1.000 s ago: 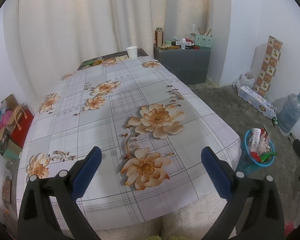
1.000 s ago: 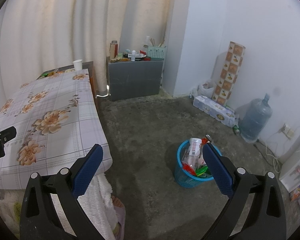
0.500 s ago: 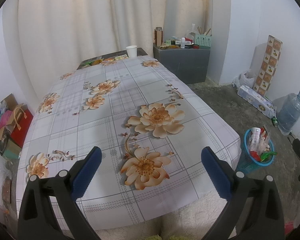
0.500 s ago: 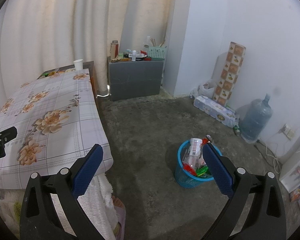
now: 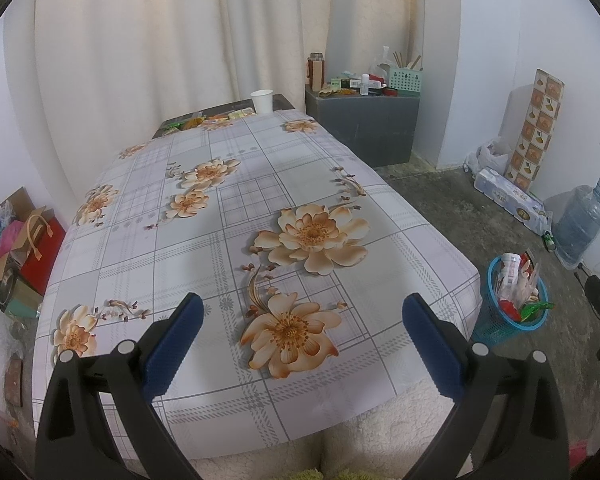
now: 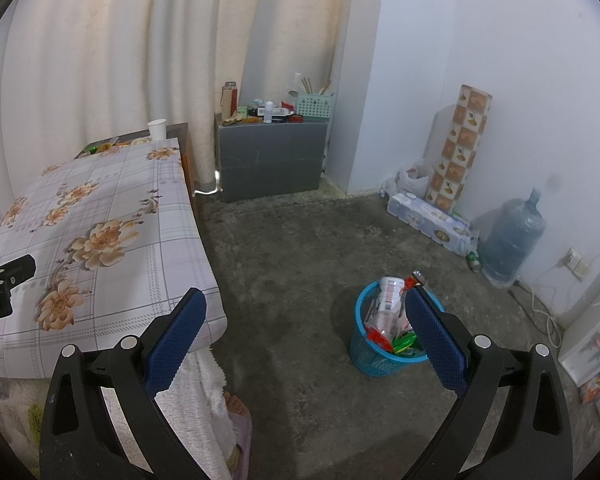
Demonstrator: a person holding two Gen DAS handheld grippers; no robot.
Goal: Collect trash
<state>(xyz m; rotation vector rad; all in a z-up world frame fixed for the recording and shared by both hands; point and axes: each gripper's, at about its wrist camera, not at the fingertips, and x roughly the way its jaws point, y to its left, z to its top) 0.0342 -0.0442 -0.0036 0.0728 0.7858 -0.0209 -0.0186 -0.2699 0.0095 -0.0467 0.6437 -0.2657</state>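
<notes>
I am holding the left hand-held gripper (image 5: 298, 334) spread wide over the floral desk (image 5: 236, 216), gripping nothing. The right hand-held gripper (image 6: 302, 330) is gaping too, empty, while the trash is sitting in the blue basket (image 6: 370, 354) on the floor.

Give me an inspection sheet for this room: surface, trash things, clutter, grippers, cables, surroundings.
Surface: table under a floral cloth; near part bare.
Job's things: blue basket on the floor right of the table, packed with wrappers; loose wrappers and a paper cup at the table's far end.
Clutter: grey cabinet topped with bottles and a green caddy; boxes and bags left of the table.
Grippers: left gripper open over the near table edge, holding nothing; right gripper open over the floor, holding nothing.
Cables: white cord running from a wall socket.
Surroundings: curtain, water jug, tissue pack, concrete floor.
</notes>
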